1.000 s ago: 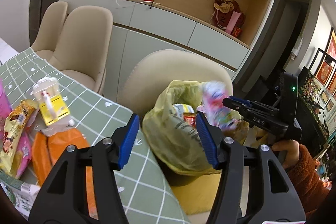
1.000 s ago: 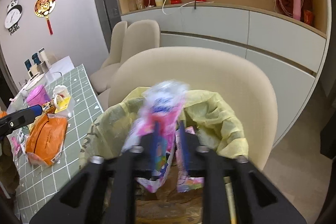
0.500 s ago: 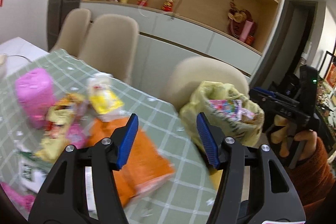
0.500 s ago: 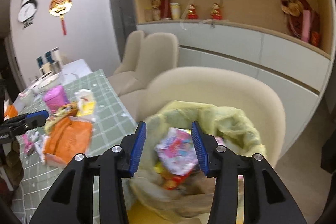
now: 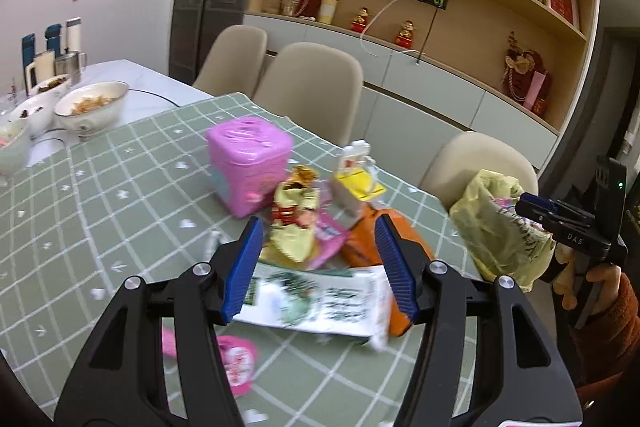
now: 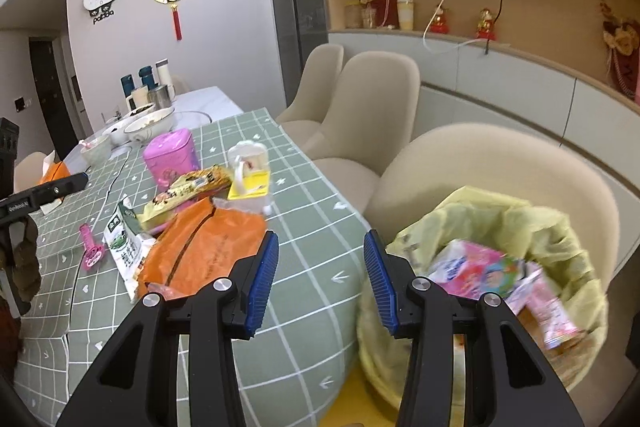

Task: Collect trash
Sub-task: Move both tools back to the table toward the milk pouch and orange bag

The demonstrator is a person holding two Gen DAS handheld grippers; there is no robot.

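Now right gripper (image 6: pixel 320 277) jaws emptied, wrapper (image 6: pixel 476 269) binned

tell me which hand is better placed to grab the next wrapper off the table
Left, probably. The left gripper is open and empty, its fingers framing the white-green wrapper directly below. The right gripper is empty too, but sits between table edge and yellow trash bag, with the litter off to its side.

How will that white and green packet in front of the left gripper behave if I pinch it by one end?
The white and green packet lies flat and creased on the tablecloth, so it probably flops and hangs limp when lifted. It looks empty, so likely very light. Its glossy film may slip between the pads; its end overlaps the orange bag, which might drag along.
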